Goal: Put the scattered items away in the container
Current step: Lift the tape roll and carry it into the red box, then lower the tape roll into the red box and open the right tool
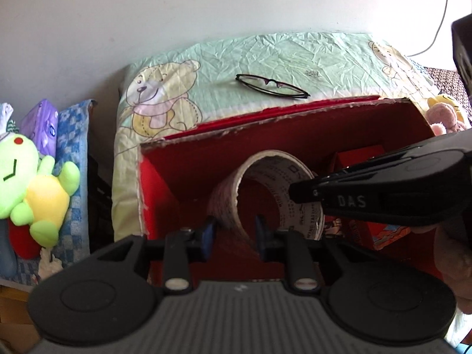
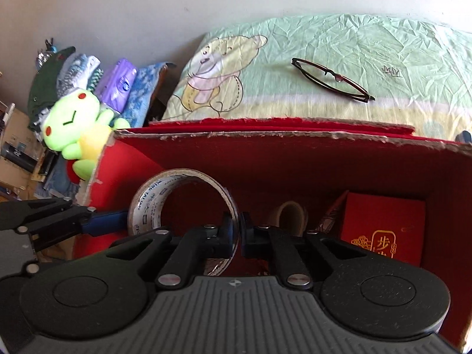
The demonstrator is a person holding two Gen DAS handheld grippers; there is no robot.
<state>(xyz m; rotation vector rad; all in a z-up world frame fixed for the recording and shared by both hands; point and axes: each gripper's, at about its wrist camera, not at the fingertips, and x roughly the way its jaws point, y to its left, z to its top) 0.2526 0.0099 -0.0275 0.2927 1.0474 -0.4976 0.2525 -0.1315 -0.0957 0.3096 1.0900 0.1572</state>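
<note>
A big roll of clear tape (image 1: 236, 203) with printed lettering hangs upright inside the open red cardboard box (image 1: 206, 153), held from two sides. My left gripper (image 1: 233, 233) is shut on its near wall, blue pads (image 1: 206, 234) on either side. My right gripper (image 1: 295, 191) comes in from the right. In the right wrist view it (image 2: 237, 230) is shut on the right wall of the tape roll (image 2: 147, 203), and the left gripper (image 2: 118, 221) meets the roll's left side. A pair of dark-framed glasses (image 2: 330, 78) lies on the green pillow behind the box (image 2: 295, 159).
The box holds a smaller beige tape roll (image 2: 290, 215) and a red booklet with gold characters (image 2: 383, 230). A green plush frog (image 1: 32, 183) lies left of the pillow (image 1: 206, 59) with a purple pack (image 1: 41, 124). A pink and yellow plush (image 1: 442, 112) sits at right.
</note>
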